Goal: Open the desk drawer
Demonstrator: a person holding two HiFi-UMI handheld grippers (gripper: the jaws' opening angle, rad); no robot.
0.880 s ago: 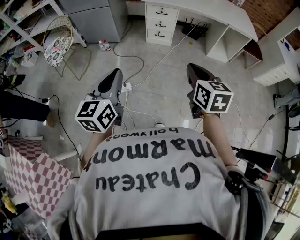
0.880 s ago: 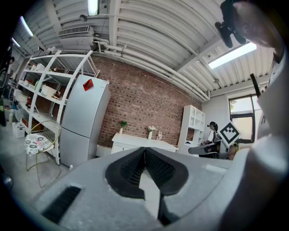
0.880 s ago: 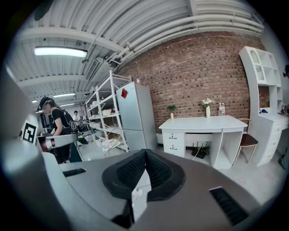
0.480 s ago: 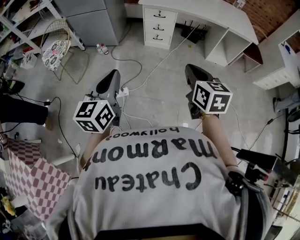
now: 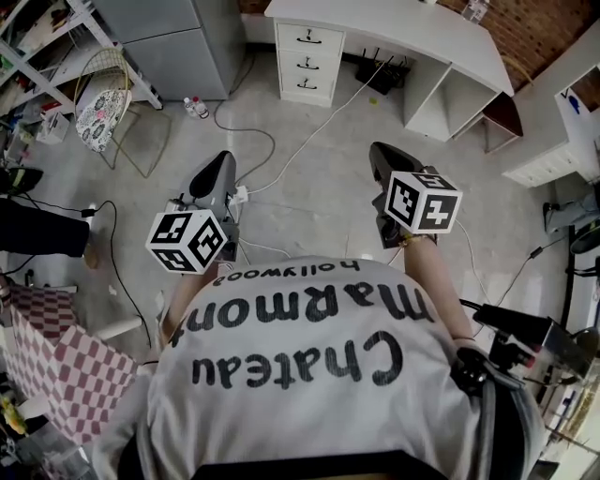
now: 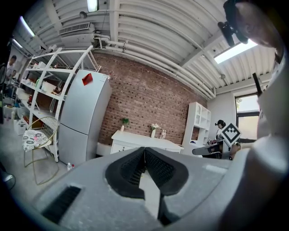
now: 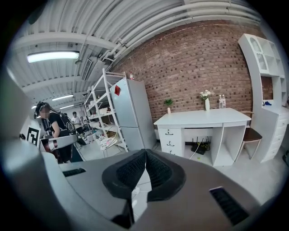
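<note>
White all over, the desk [image 5: 403, 23] stands along the brick wall at twelve o'clock in the head view. Its three drawers [image 5: 307, 62] are stacked in a column at its left end, each front shut flush and bearing a small dark handle. The drawers lie well apart from both tools, with bare grey floor [image 5: 309, 197] and loose cables between. They sit at about one o'clock from the left gripper [image 5: 222, 161] and eleven o'clock from the right gripper [image 5: 378, 152]. Each gripper's own view shows its ribbed black fingers [image 6: 131, 169] pressed together at the tips with nothing between them, and the right pair [image 7: 158, 171] is just as empty. Both grippers are held out ahead of the person's chest, marker cubes nearest the body and noses toward the desk. The left is roughly level and the right tipped somewhat downward.
</note>
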